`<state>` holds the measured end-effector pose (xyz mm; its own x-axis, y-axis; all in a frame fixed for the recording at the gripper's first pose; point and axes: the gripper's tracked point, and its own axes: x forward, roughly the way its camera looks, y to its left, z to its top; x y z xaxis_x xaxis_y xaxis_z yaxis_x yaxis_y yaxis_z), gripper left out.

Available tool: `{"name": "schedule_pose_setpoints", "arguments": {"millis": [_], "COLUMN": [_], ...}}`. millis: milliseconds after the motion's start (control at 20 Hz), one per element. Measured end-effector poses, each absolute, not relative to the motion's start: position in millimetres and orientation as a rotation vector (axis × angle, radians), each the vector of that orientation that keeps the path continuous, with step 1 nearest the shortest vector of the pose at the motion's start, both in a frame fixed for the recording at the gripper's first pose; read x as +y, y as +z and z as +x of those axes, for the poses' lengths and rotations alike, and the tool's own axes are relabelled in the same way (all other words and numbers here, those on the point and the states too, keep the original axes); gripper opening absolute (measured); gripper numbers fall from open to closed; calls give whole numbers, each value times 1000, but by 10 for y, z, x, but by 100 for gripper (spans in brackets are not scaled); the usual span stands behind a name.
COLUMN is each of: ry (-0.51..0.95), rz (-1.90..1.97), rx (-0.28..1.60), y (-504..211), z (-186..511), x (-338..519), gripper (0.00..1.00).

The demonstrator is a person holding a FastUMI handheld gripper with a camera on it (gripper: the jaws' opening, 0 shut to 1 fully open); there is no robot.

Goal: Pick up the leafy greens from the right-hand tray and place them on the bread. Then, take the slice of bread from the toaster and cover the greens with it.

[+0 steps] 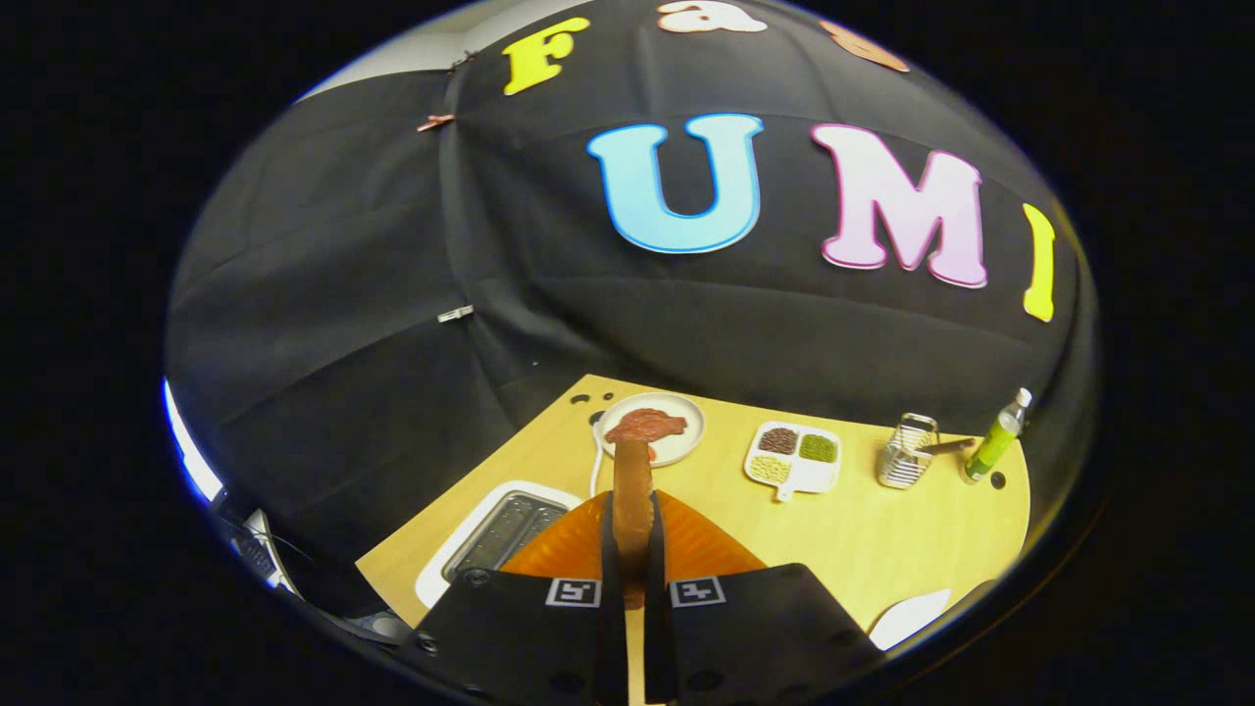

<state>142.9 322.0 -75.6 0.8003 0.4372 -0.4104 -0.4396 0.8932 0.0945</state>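
My gripper point(632, 579) fingers clamp a thin brown bread slice point(632, 490), edge-on, long axis upright, w/ toaster point(495, 539) just left.

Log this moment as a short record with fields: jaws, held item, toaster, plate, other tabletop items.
jaws: gripper shut on the bread slice
held item: bread slice, upright and edge-on, lifted above the table
toaster: white toaster beside the jaws, slots look empty
plate: white plate beyond the jaws, reddish-brown food on it
other tabletop items: divided dish of grains, wire rack, green bottle
surface: wooden table
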Motion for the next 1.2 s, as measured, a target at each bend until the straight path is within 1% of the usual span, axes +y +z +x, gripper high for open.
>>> {"name": "schedule_pose_setpoints", "arguments": {"millis": [100,500,1000,1200], "ry": [425,331,314,281], "rz": [43,197,349,364], "rx": [471,606,735,742], "y": [-874,-1534,-2438,-2565], "z": [1484,1401,1244,1300], "x": [2949,2200,1928,1765], "gripper": [11,11,11,11]}}
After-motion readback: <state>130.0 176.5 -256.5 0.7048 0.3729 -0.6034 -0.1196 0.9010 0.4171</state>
